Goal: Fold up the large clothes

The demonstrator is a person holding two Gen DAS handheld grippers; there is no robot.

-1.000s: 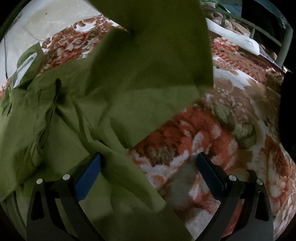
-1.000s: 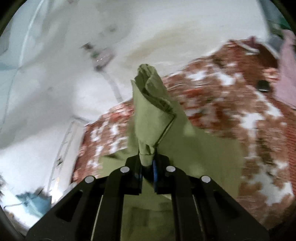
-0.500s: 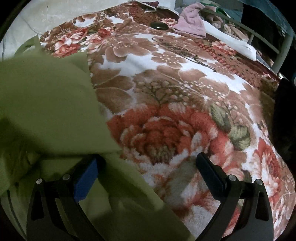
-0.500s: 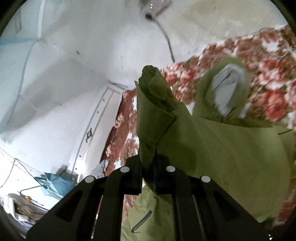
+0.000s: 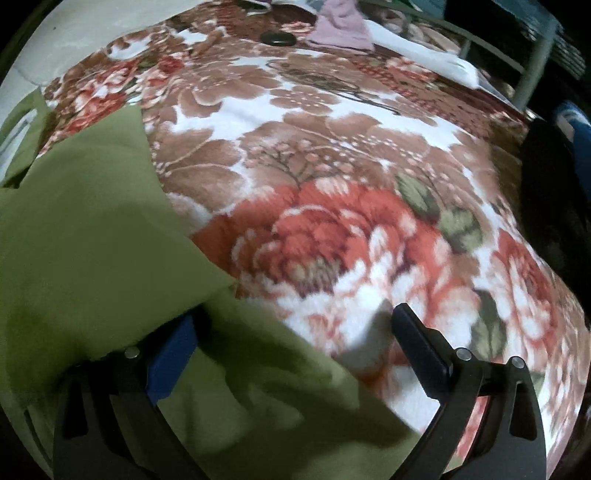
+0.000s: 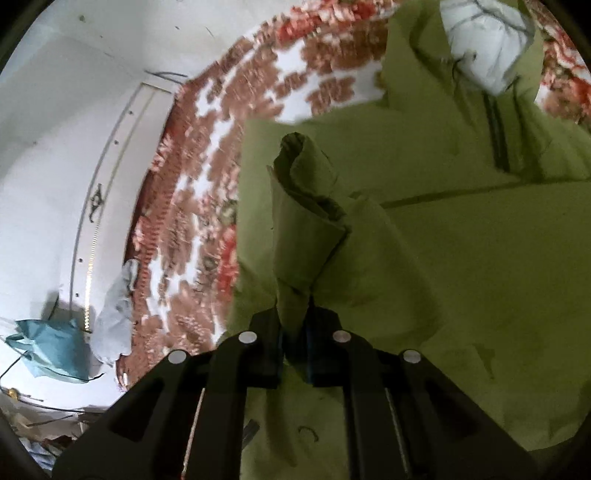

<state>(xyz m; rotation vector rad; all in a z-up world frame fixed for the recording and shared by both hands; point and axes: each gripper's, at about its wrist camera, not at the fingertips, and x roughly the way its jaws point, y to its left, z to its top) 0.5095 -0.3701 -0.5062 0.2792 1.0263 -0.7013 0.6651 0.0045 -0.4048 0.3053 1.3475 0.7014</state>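
A large olive-green garment point(image 5: 85, 229) lies on a floral blanket point(image 5: 332, 184) on a bed. In the left wrist view it fills the left and bottom, with a folded flap lying over the lower layer. My left gripper point(image 5: 295, 332) is open, its jaws wide apart; green cloth drapes over its left finger point(image 5: 173, 358). In the right wrist view the garment point(image 6: 461, 258) spreads flat, its grey-lined hood point(image 6: 487, 55) at the top right. My right gripper point(image 6: 295, 325) is shut on a bunched edge of the green garment point(image 6: 303, 206), low over the cloth.
A pink cloth point(image 5: 343, 29), a dark round object point(image 5: 277, 38) and a white cloth point(image 5: 424, 55) lie at the bed's far end by a metal rail point(image 5: 532, 70). White wall point(image 6: 74, 147) borders the bed; a teal bag point(image 6: 48, 347) hangs there.
My right gripper has carried the held edge across and down over the garment, so the flap now lies folded at the left. The left gripper has stayed open.
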